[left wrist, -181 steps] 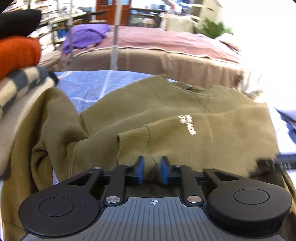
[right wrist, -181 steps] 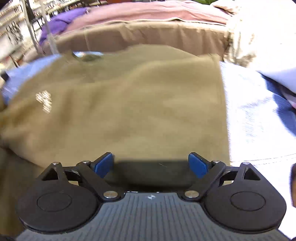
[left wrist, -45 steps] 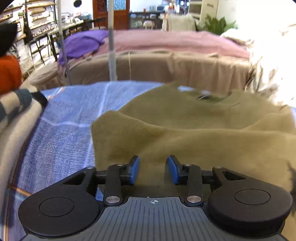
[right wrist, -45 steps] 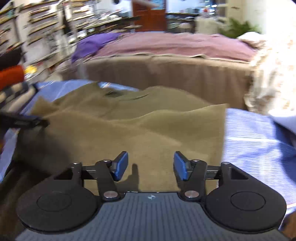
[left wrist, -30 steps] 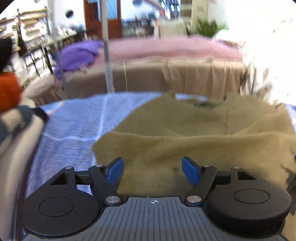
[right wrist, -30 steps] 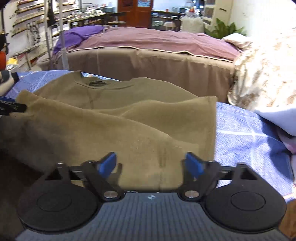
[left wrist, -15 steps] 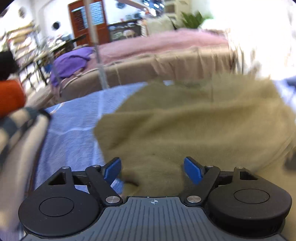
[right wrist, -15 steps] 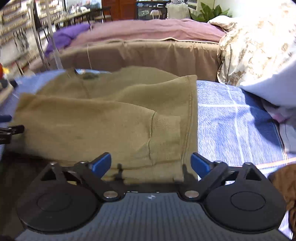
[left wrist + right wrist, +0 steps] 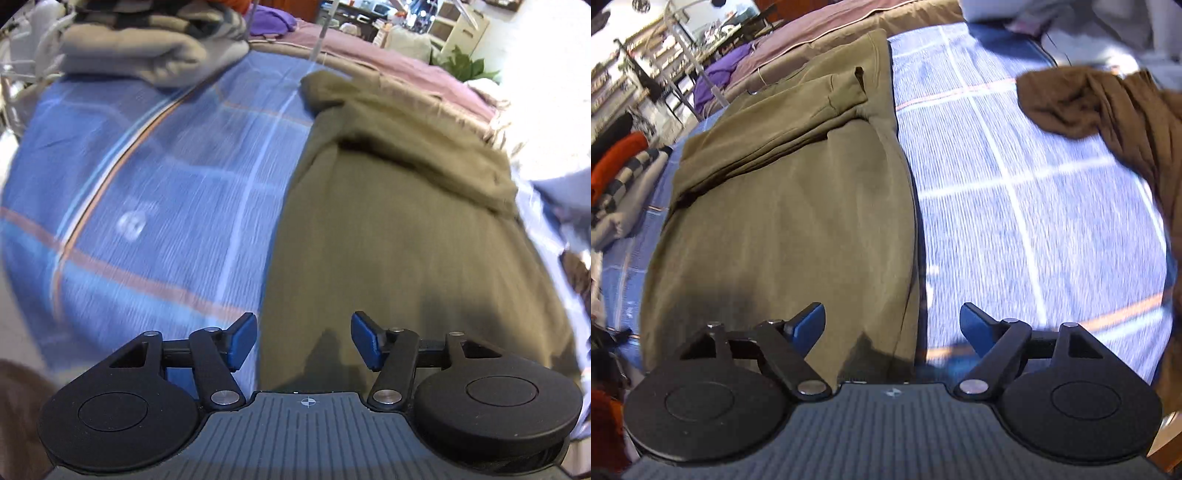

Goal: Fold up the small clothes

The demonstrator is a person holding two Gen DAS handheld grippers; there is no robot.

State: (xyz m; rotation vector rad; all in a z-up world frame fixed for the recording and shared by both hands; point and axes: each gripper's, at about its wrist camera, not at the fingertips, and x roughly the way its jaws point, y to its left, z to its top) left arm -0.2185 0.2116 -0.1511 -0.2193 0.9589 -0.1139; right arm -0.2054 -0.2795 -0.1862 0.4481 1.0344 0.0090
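1. Left wrist view: mounted behind the left gripper (image 9: 303,341), it looks steeply down and forward at close range, over the left edge of an olive sweatshirt (image 9: 399,236) on a blue checked bedcover (image 9: 155,192), with a stack of folded clothes (image 9: 147,44) beyond.
2. Right wrist view: set behind the right gripper (image 9: 892,326), it tilts down along the sweatshirt's right edge, a brown garment (image 9: 1100,107) to the right.
3. Both views share the sweatshirt, the bedcover and the folded stack.

The right gripper (image 9: 892,325), jaws closing on nothing, hangs over the folded olive sweatshirt's (image 9: 783,206) right edge.
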